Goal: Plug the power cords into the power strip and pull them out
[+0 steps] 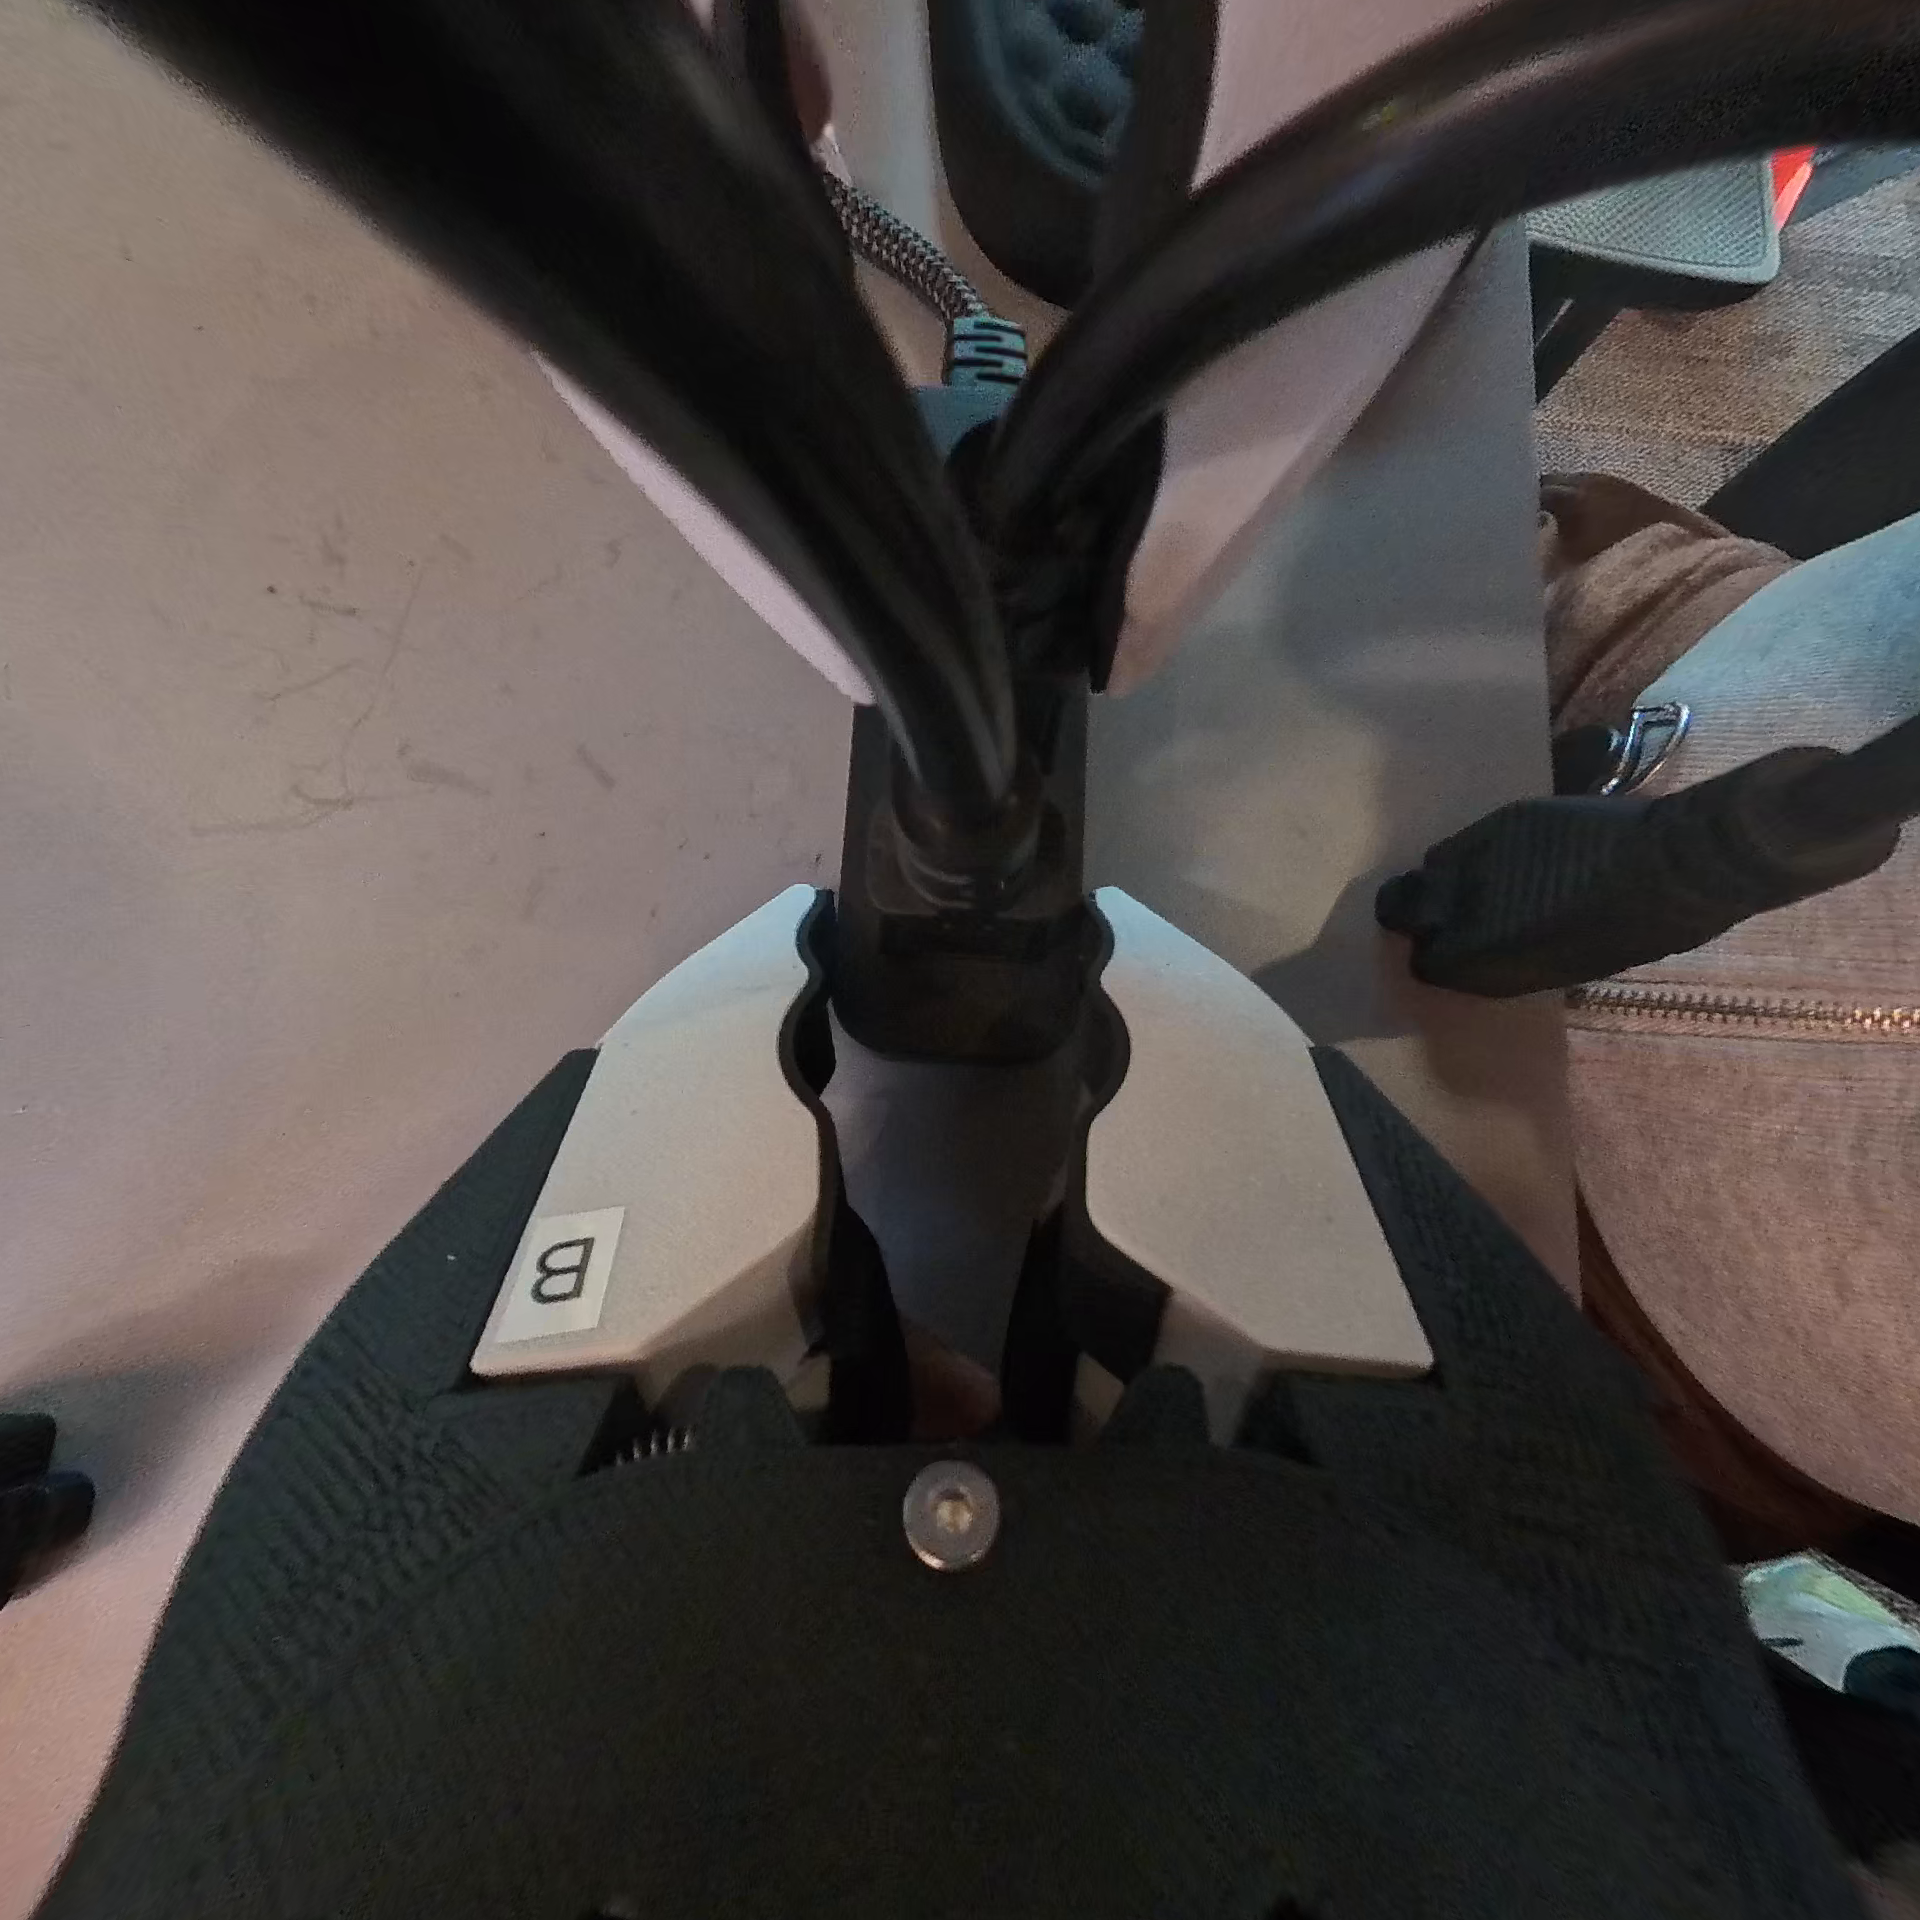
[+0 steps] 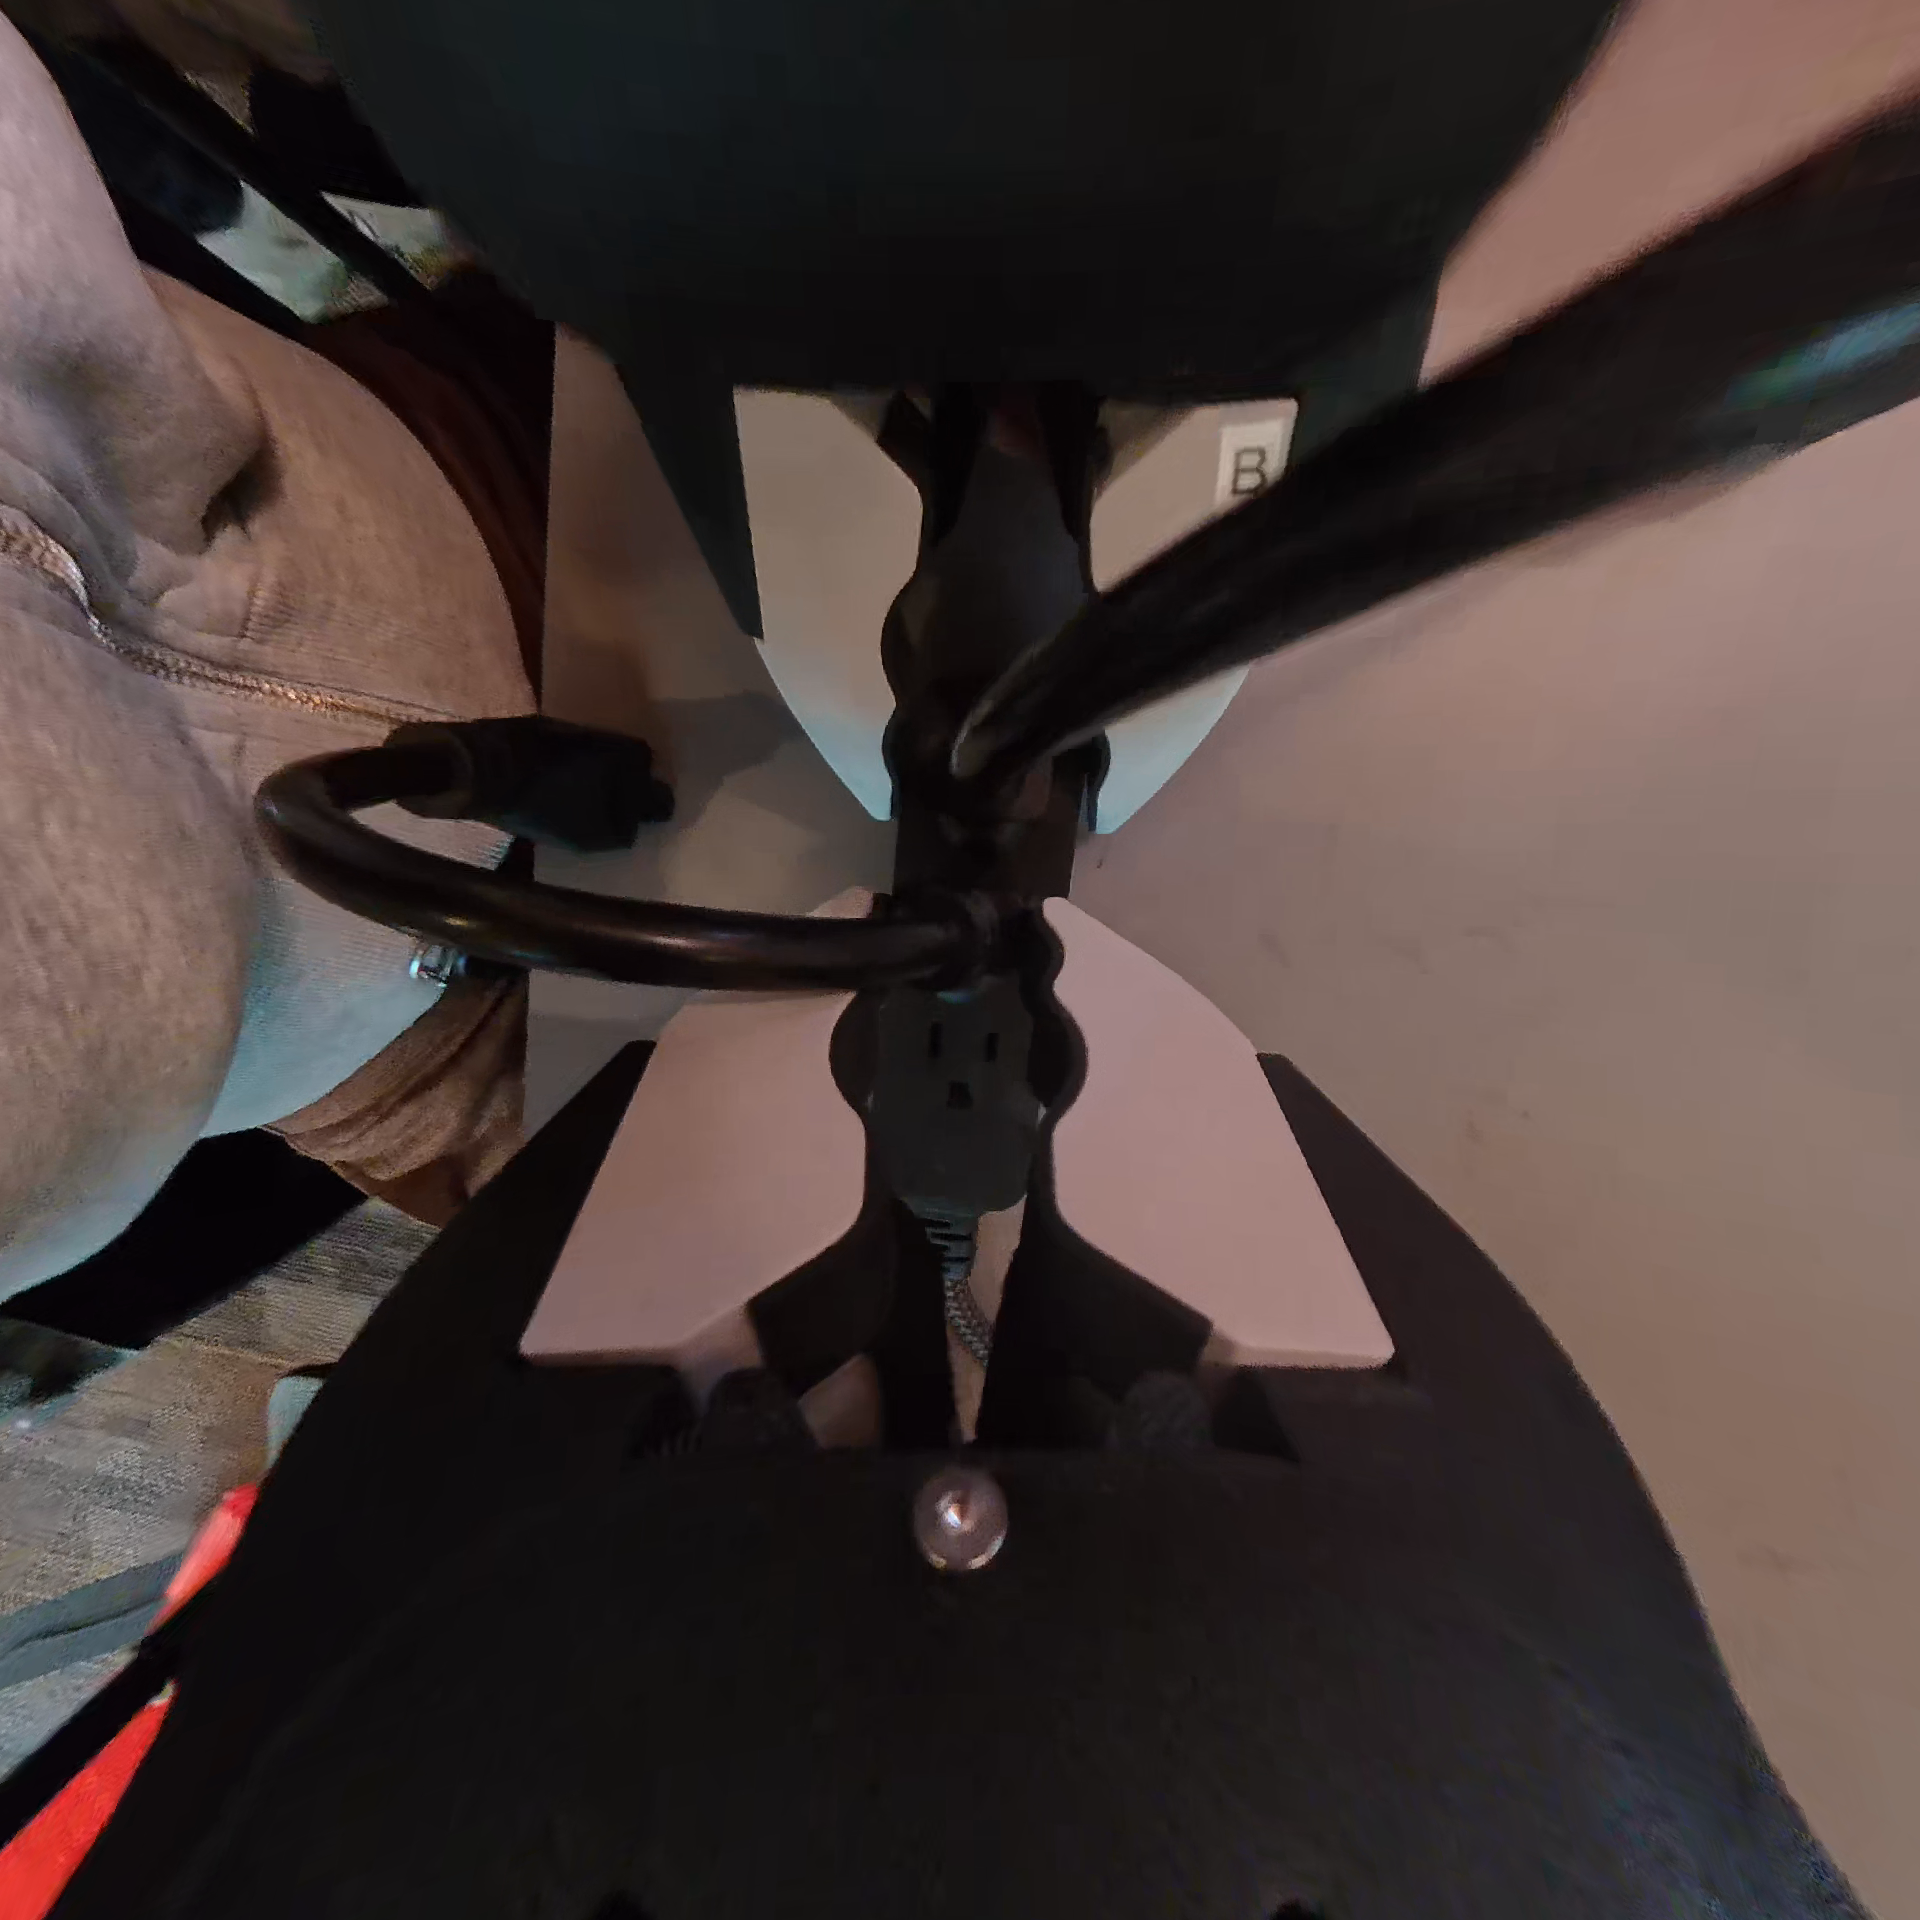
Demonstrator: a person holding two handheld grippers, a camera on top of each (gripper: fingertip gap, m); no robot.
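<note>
Both grippers pinch the black power strip (image 2: 951, 1101) end to end above the desk (image 1: 312, 675), left gripper (image 1: 956, 997) opposite right gripper (image 2: 956, 1081); its rigid body suits gripping, while the stiff, springy cords (image 2: 582, 925) should resist.

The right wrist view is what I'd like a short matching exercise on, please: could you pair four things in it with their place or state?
Things:
1. outlet
2. woven cable
3. loose plug
4. left gripper

Places or states:
A. connected to nothing, at the edge of the table
B. clamped on the far end of the power strip
C. nothing plugged in, between the fingers of the right gripper
D. runs from the strip's near end back toward the camera

Pairs: 1-C, 2-D, 3-A, 4-B
</note>
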